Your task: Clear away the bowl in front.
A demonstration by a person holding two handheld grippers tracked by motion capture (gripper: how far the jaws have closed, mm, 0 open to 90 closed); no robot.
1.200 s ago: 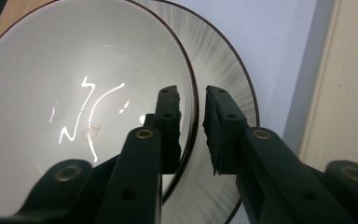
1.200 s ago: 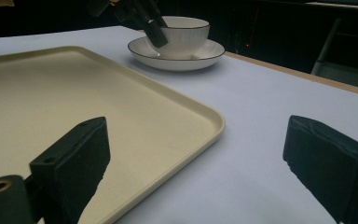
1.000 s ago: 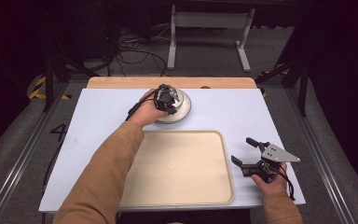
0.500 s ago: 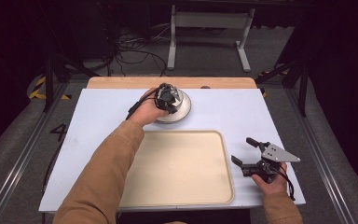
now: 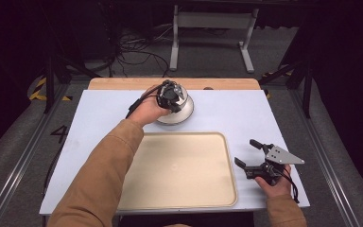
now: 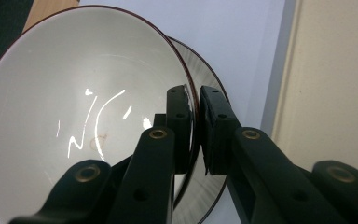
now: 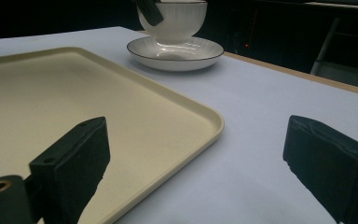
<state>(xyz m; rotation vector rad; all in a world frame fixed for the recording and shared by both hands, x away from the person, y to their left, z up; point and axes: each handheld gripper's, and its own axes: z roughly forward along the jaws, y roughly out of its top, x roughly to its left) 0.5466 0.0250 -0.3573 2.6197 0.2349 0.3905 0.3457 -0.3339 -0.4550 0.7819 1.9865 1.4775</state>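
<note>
Bowl [image 7: 172, 21] now lifted off saucer [image 7: 175, 53] in left gripper [image 6: 195, 121].

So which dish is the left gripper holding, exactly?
Look past the far edge of the cream plastic tray, on the white table. A white ribbed saucer with a dark rim sits there; the white ribbed bowl above it, pinched at its rim by the left gripper, is the one.

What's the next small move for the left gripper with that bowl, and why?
Probably carry the bowl toward the tray and lower it there. The left gripper is shut on the bowl's rim, one of its fingers inside the wall, and the bowl hangs just above the plate. The tray lies bare close by. The right gripper rests open beside it.
</note>
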